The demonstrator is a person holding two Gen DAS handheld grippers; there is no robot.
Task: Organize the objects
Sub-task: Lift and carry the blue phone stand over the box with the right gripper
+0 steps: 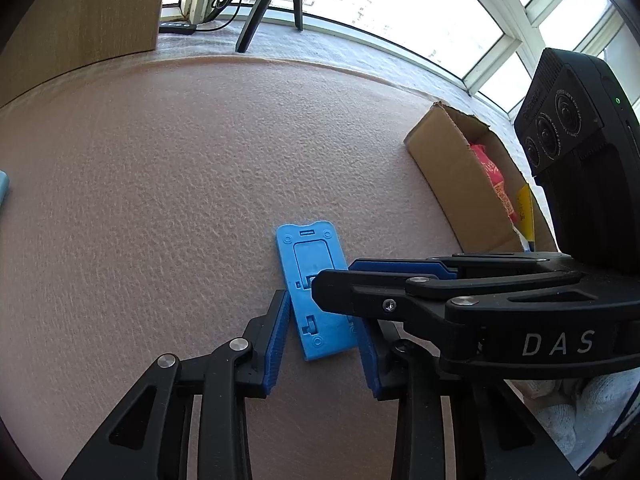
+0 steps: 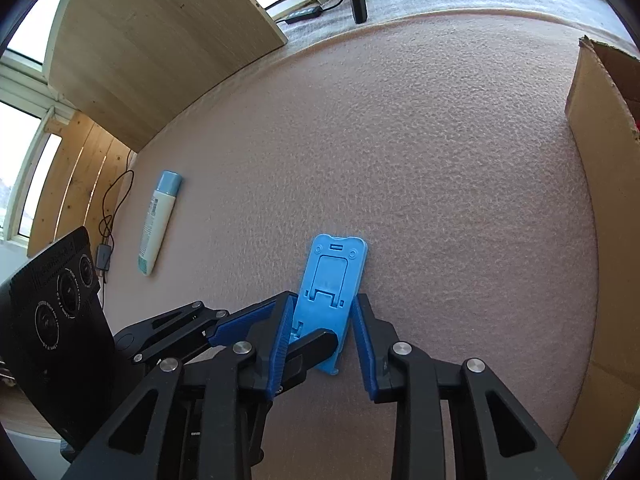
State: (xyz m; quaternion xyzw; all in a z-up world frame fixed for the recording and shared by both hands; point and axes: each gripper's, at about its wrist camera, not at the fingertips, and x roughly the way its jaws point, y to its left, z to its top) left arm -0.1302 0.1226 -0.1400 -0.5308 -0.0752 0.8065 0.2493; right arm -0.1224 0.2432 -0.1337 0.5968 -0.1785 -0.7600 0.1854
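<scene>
Straddling a blue phone stand (image 1: 316,292) on the worktop (image 1: 160,200), both grippers' jaws stood released, the right gripper (image 2: 320,344) hiding part of the stand from the left gripper (image 1: 324,344).

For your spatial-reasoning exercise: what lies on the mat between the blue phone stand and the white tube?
Nothing: in the right wrist view the pink mat is bare between the blue phone stand and the white tube.

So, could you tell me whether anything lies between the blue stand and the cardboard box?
Nothing visible does. From the blue stand to the cardboard box on its right there is only bare mat. Both grippers, left and right, are open around the stand.
</scene>
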